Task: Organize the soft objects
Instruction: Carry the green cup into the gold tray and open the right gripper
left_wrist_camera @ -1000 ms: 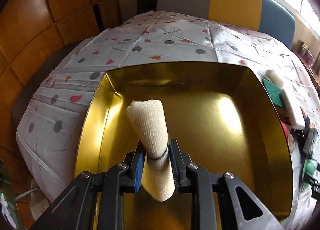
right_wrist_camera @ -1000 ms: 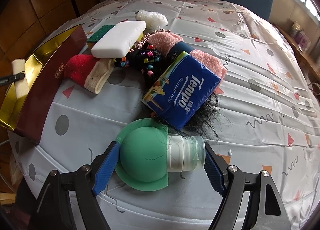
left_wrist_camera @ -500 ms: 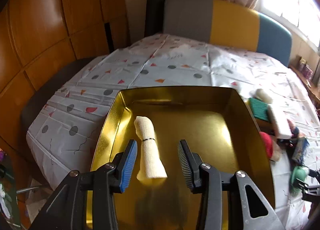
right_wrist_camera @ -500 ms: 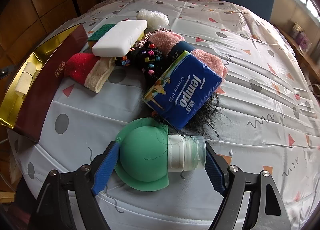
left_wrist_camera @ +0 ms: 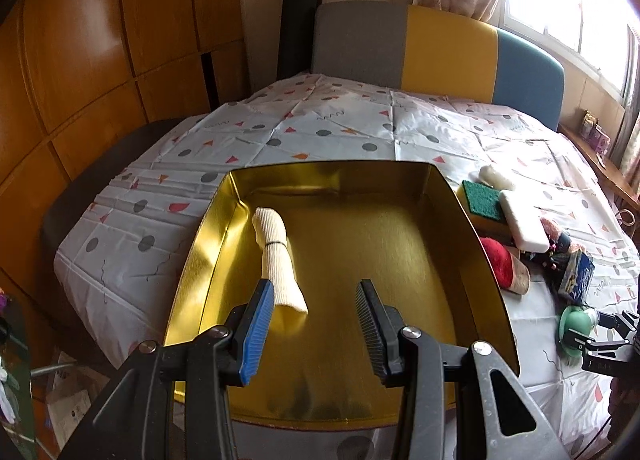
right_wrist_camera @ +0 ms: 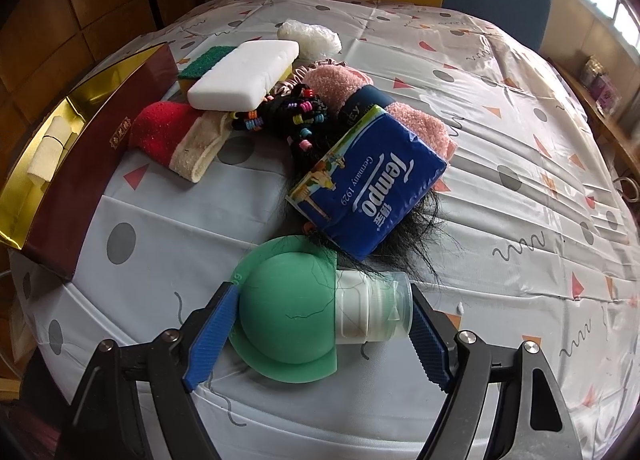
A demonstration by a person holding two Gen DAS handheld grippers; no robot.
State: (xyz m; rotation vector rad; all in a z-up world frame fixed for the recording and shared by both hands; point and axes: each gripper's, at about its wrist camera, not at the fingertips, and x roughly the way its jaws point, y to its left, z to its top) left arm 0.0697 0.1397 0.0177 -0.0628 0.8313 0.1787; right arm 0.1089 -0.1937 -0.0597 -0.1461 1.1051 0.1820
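Left wrist view looks steeply down into the gold box [left_wrist_camera: 472,244]; right wrist view, close over the bed [right_wrist_camera: 500,148], shares that box.

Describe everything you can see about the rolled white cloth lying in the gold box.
The rolled white cloth is a cream, ribbed, gauze-like fabric rolled into a tube, cinched by a thin dark band near its far end. It lies flat on the floor of the gold box, beside its left wall, lengthwise front to back. Nothing grips it.
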